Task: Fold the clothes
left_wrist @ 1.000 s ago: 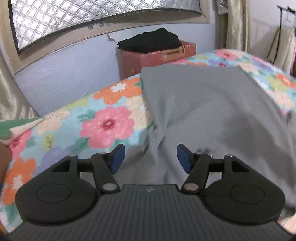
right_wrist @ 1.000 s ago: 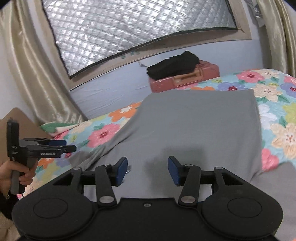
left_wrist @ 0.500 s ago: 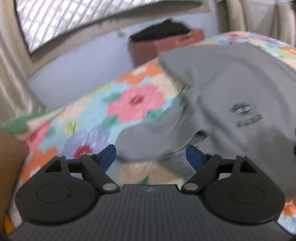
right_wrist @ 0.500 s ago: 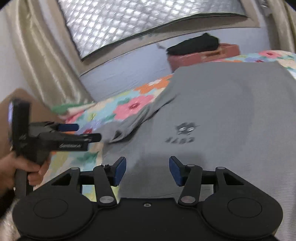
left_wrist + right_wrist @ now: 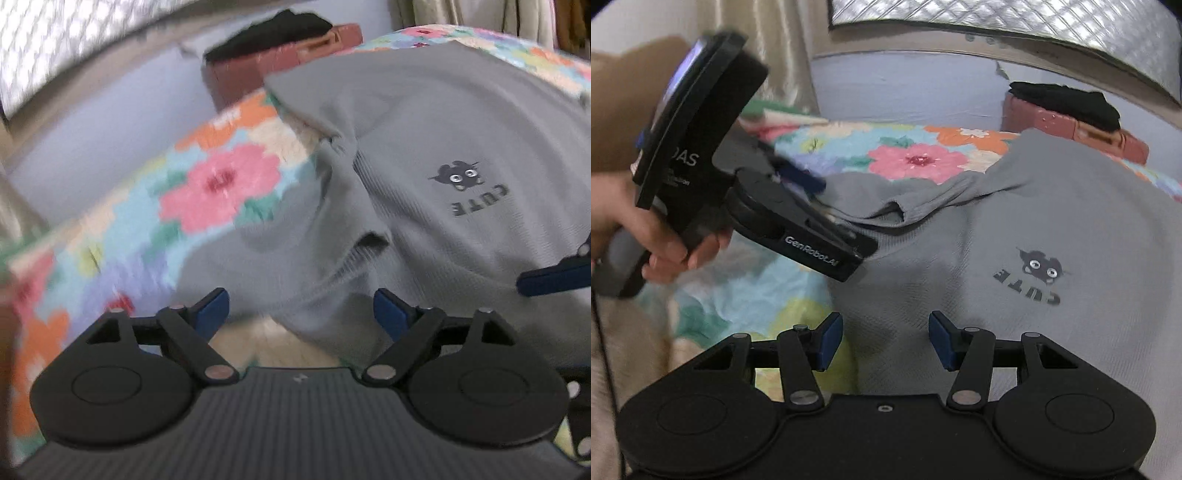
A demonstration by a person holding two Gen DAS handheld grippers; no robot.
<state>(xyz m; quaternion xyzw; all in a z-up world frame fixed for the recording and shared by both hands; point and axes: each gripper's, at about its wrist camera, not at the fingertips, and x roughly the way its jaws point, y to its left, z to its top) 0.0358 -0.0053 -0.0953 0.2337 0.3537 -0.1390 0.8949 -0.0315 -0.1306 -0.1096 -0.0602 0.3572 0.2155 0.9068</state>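
A grey T-shirt [image 5: 461, 140] with a black "CUTE" cat print lies spread on the floral bedspread [image 5: 221, 184]; it also shows in the right wrist view [image 5: 1071, 229]. Its left sleeve [image 5: 905, 206] lies rumpled beside the body. My left gripper [image 5: 301, 310] is open, with the sleeve and shoulder fabric between and just beyond its fingers. My right gripper [image 5: 886, 341] is open and empty, low over the shirt's near edge. The left gripper's body [image 5: 798, 236] shows in the right wrist view, held by a hand at the sleeve.
A reddish case [image 5: 1082, 129] with folded black clothes [image 5: 1067, 99] on top stands against the lilac wall behind the bed. A quilted silver window cover [image 5: 1034, 26] and beige curtains are behind. The right gripper's blue fingertip [image 5: 554, 275] enters the left wrist view at right.
Both grippers have moved toward the shirt's near end; the print has come into view. The left gripper has opened wider and closed in on the left sleeve.
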